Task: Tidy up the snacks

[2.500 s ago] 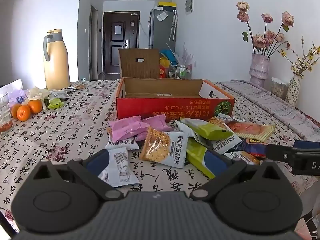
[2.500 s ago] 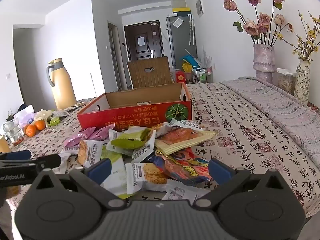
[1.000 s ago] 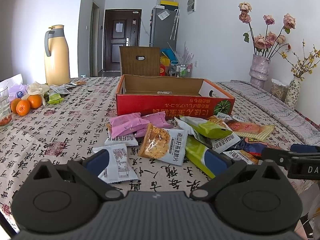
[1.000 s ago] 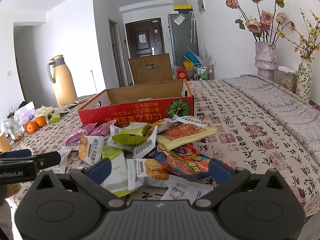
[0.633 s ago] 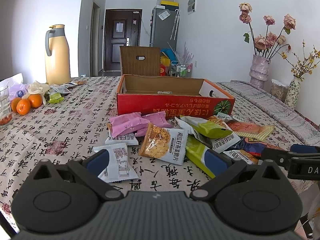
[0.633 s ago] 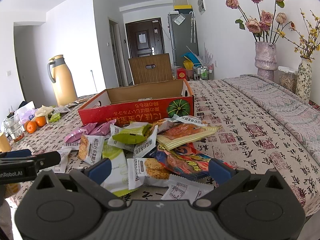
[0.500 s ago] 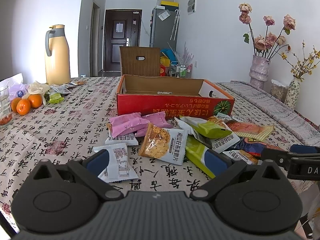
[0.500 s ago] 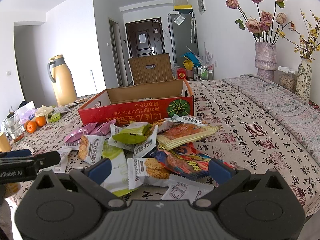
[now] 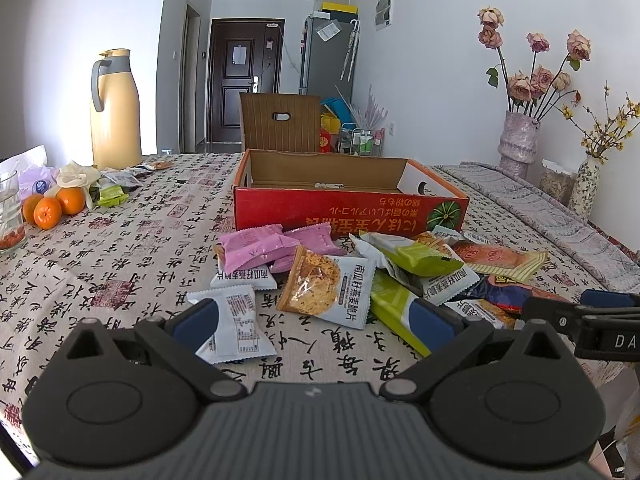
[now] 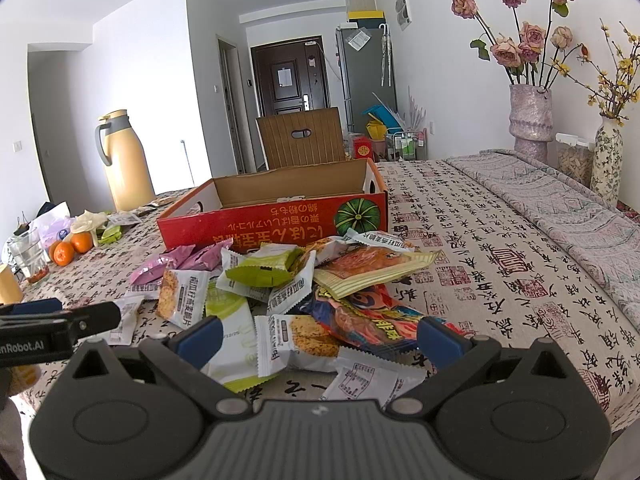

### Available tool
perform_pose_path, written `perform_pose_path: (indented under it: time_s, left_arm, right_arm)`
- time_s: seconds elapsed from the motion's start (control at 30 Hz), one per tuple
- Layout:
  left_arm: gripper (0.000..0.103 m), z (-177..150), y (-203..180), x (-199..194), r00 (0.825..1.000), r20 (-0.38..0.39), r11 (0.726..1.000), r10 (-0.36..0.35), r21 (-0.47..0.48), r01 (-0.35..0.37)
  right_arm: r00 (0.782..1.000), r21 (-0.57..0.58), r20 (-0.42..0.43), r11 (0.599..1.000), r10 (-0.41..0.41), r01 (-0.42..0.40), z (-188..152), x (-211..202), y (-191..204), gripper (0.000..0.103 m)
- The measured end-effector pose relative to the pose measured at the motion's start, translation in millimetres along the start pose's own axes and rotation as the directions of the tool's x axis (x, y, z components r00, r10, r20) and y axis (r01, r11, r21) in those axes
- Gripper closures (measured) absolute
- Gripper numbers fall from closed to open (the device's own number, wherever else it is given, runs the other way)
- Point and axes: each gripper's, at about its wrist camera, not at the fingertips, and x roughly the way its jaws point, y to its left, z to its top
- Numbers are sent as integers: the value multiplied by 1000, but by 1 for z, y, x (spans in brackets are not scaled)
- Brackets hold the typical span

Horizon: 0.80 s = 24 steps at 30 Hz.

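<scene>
A pile of snack packets lies on the patterned tablecloth in front of an open red cardboard box [image 9: 348, 212] [image 10: 276, 226]. In it are pink packets [image 9: 256, 246], a white oat-crisp packet [image 9: 328, 288], green packets [image 9: 420, 258] and a yellow-edged bag [image 10: 372, 262]. My left gripper [image 9: 316, 320] is open near the table's front edge, above a small white packet [image 9: 236, 330]. My right gripper [image 10: 320, 338] is open over a white biscuit packet [image 10: 296, 342] and a dark colourful bag [image 10: 360, 320]. Neither holds anything.
A yellow thermos jug [image 9: 114, 108] stands at the back left, with oranges [image 9: 48, 210] and a glass [image 9: 8, 212] near it. Vases of dried flowers [image 10: 530, 120] stand at the right. A brown chair back [image 9: 280, 122] rises behind the box.
Both grippers have stayed almost still and open over the last second; earlier the left view dropped slightly. No packet has moved.
</scene>
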Motion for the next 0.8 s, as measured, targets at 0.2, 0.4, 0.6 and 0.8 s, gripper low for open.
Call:
perform_pose_path:
  time_s: [0.2,0.4,0.6,0.8]
  left_arm:
    - [0,-1,2,-1,1000,0,1000,-2,-3,2]
    - [0,-1,3,0,1000,-4,1000,-2,-4,1]
    - [0,-1,4,5,1000,-16,1000,2,-6,-2]
    - [0,-1,5,14,999,-34,1000,9,-8,-9]
  right_arm:
    - [1000,0,-1,1000,-1,1,0,0,0,0]
    - [1000,1,-1,1000,-2,2,0,0,0,0]
    - [1000,3,-7,1000,-16,16,-1,3,-8,0]
    - [999,-10,-27,999,-43,43,6,17,-19,0]
